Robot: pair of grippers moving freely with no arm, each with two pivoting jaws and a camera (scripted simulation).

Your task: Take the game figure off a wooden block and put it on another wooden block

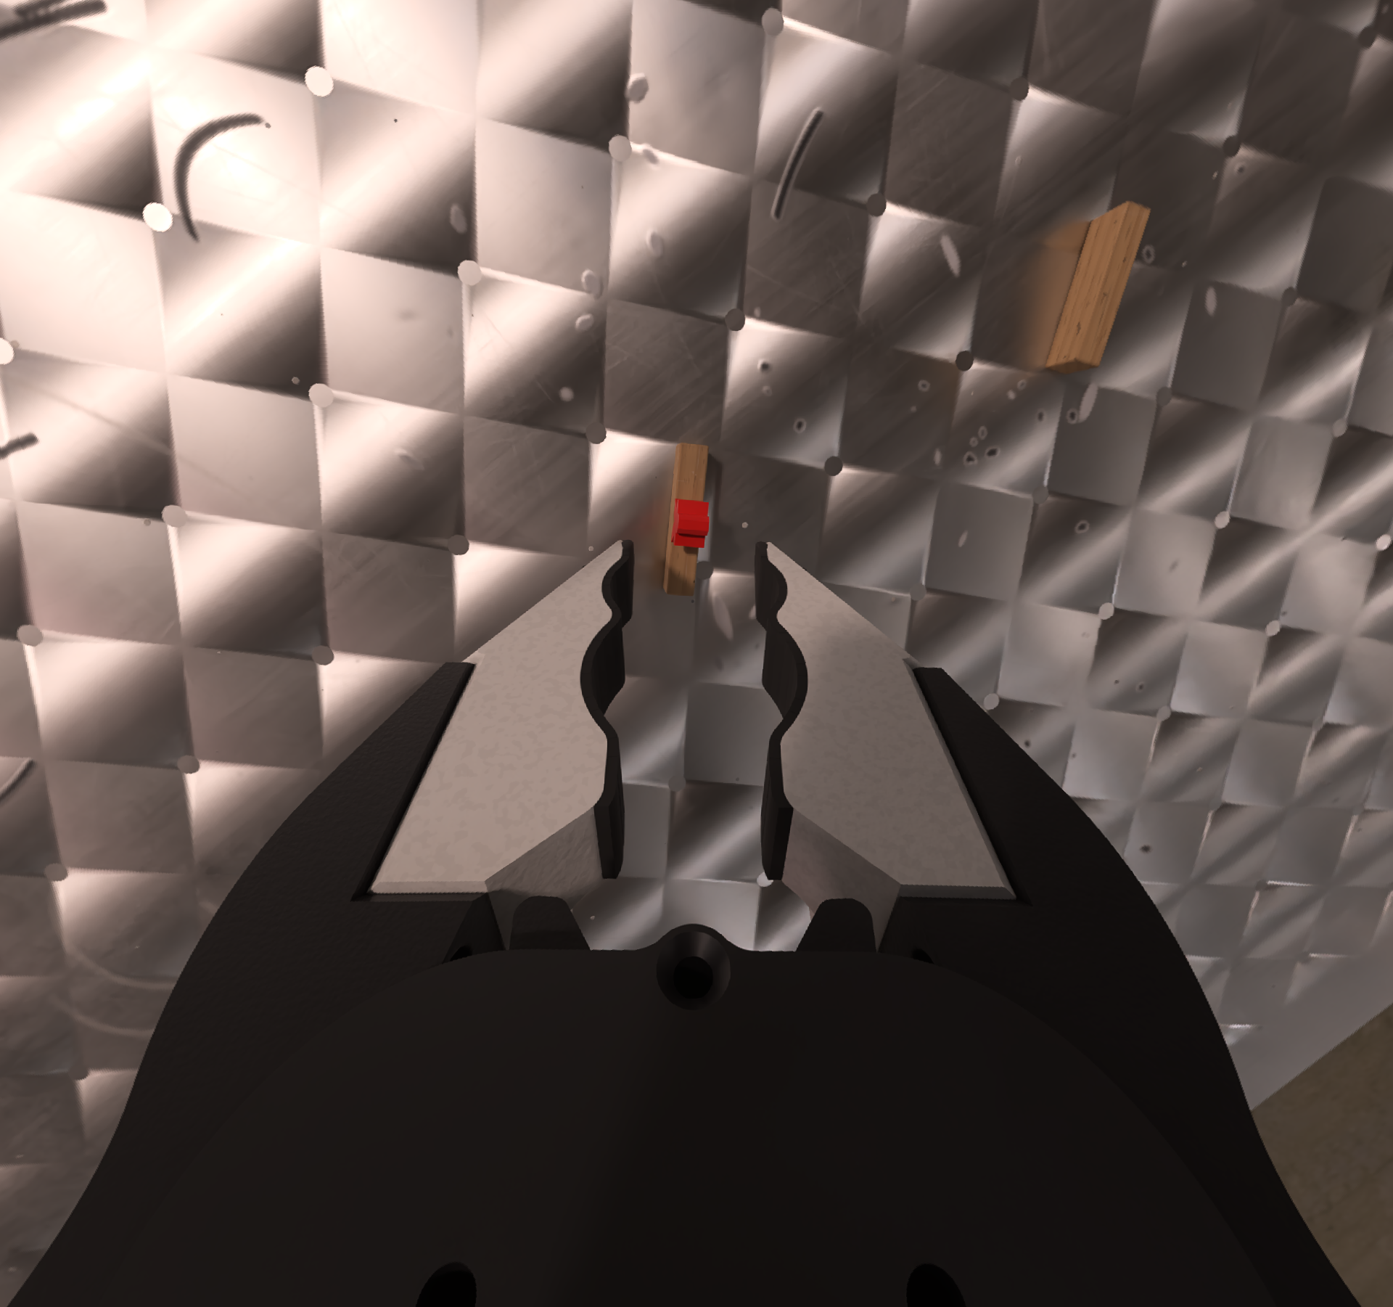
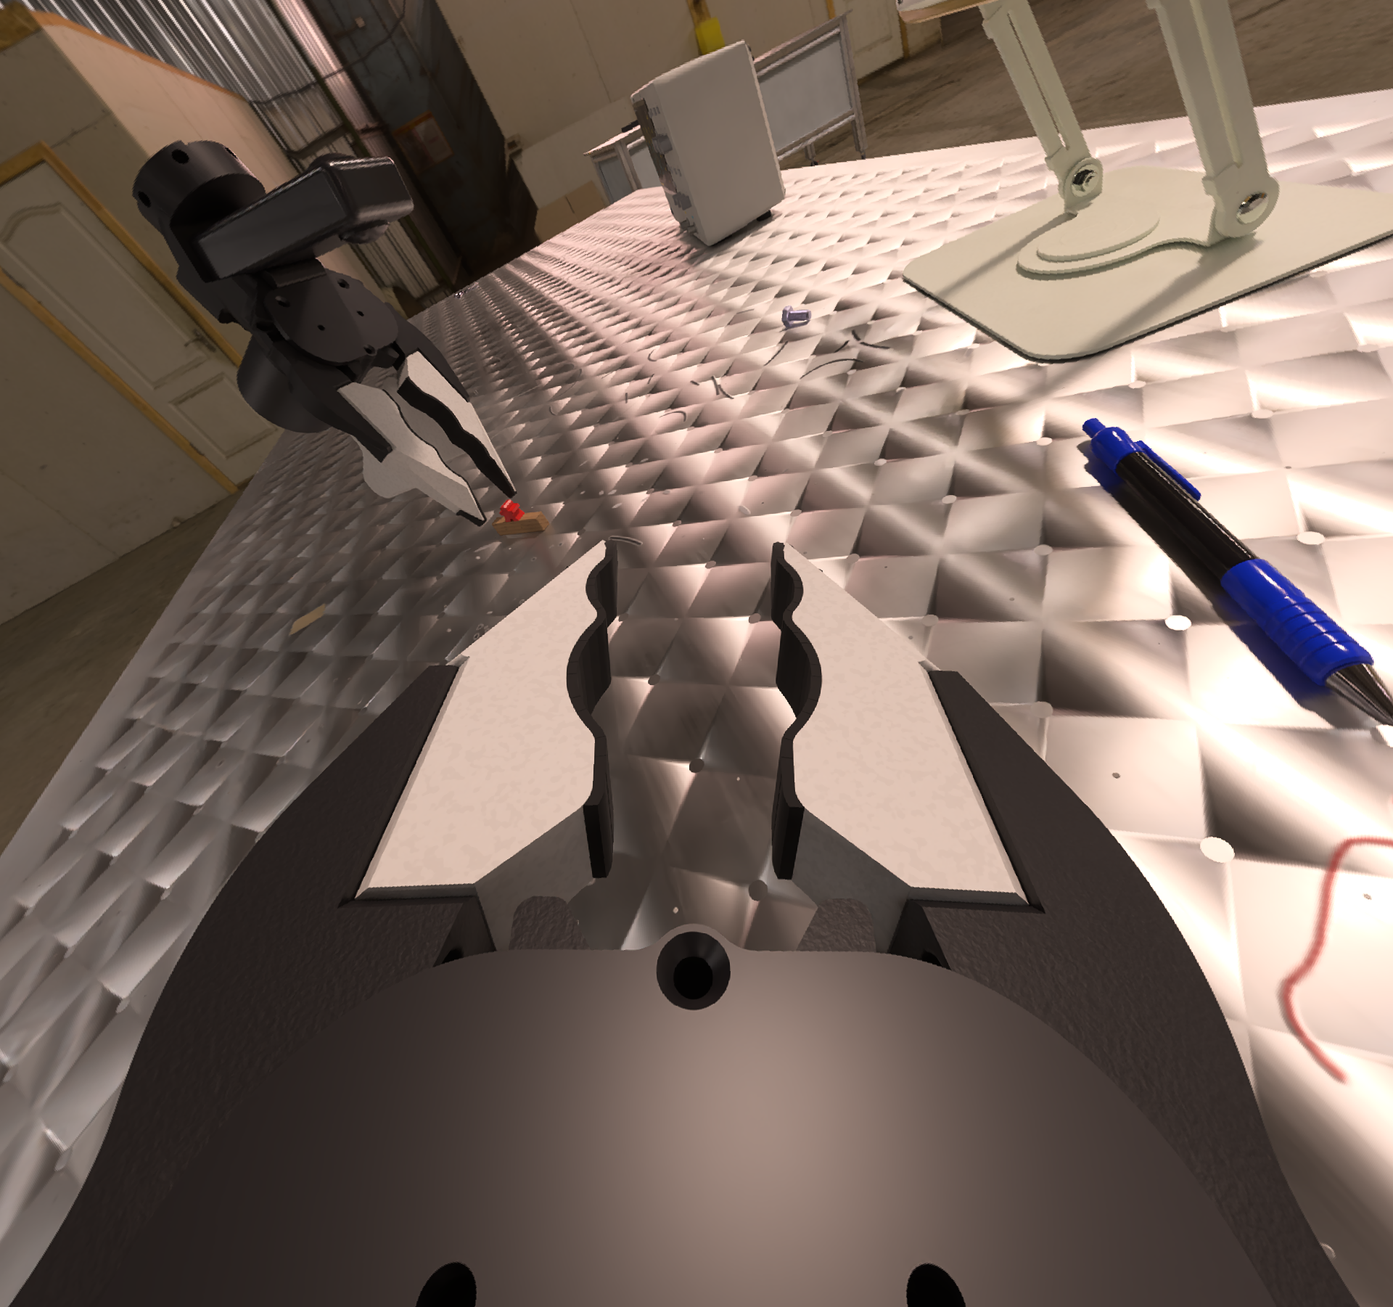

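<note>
A small red game figure point(image 1: 691, 521) stands on a narrow wooden block point(image 1: 690, 470) on the metal table point(image 1: 301, 517). My left gripper point(image 1: 693, 553) is open and hovers just above the figure, which shows between the fingertips without touching them. A second, empty wooden block point(image 1: 1097, 288) lies farther off to the upper right. The right wrist view shows the left gripper point(image 2: 491, 502) over the figure point(image 2: 511, 511) and its block point(image 2: 521, 527), with the other block point(image 2: 307, 621) nearer the table's left edge. My right gripper point(image 2: 693, 554) is open and empty.
A blue and black pen point(image 2: 1236, 569) lies right of my right gripper, with a red string point(image 2: 1334, 969) below it. A white stand point(image 2: 1131, 253), a white box point(image 2: 712, 147) and a small bolt point(image 2: 795, 315) are at the back. The table edge runs along the left.
</note>
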